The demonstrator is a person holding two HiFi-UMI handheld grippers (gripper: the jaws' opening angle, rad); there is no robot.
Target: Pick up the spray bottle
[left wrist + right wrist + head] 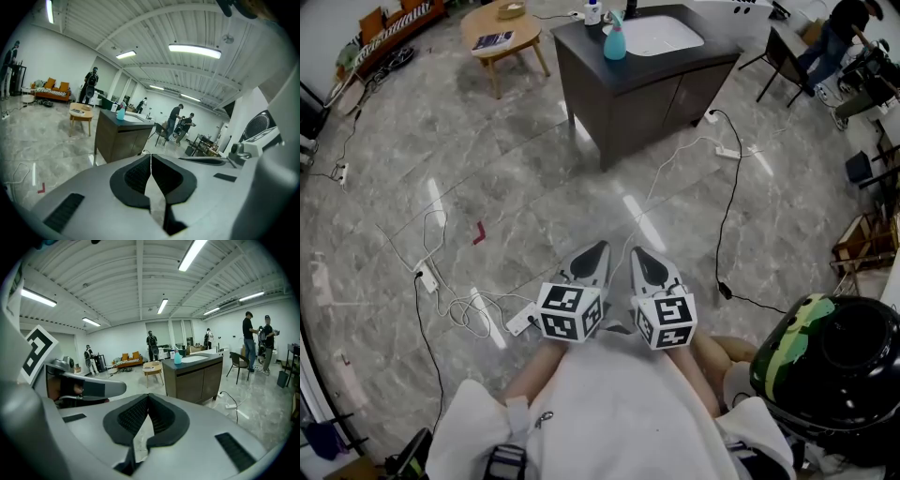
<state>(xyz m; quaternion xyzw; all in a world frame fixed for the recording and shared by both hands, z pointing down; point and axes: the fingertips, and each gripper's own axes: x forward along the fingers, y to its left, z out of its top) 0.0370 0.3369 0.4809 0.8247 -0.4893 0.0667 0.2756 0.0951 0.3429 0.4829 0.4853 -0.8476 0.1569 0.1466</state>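
Note:
A teal spray bottle (615,39) stands on top of a dark cabinet (637,94), beside its white sink, far across the floor from me. It shows small in the left gripper view (121,113) and in the right gripper view (177,357). My left gripper (591,255) and right gripper (649,262) are held side by side close to my body, pointing toward the cabinet. Both are shut with nothing between their jaws, as the left gripper (150,157) and right gripper (148,397) show in their own views.
Cables and a power strip (523,319) lie on the marble floor to my left, and another cable (727,216) runs from the cabinet. A round wooden table (499,37) stands left of the cabinet and a chair (783,56) right of it. A black round device (834,375) sits at my right.

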